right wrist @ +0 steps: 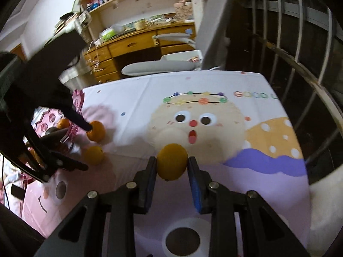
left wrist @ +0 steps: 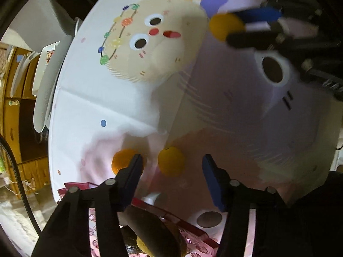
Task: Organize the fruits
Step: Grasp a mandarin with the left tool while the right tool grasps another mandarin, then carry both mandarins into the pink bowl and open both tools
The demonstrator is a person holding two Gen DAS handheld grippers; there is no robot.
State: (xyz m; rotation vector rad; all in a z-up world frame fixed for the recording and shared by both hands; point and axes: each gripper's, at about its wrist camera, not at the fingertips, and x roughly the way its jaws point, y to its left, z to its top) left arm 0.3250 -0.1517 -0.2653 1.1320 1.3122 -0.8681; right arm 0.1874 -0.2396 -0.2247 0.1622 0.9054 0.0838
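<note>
Orange and dimpled, three small round fruits show against a smooth printed tablecloth [right wrist: 133,90] with cartoon faces that covers the table. The right claw [right wrist: 172,163] has its blue-padded fingers [right wrist: 194,177] clamped on either side of one yellow-orange fruit [right wrist: 171,161], which it holds above the cloth; the left wrist view shows that same fruit [left wrist: 225,25] pinched in the claw at the far side. The left claw [left wrist: 171,167] points down over the cloth with its jaws apart: a second orange fruit [left wrist: 170,160] sits in the gap without either pad pressing on it, and a third, deeper orange fruit [left wrist: 120,162] lies just outside the left finger [left wrist: 134,167], partly hidden behind it. Close under that claw stands a pink patterned box [left wrist: 193,233] with a red rim, holding a dark, smooth-skinned fruit [left wrist: 150,227] that I cannot identify.
</note>
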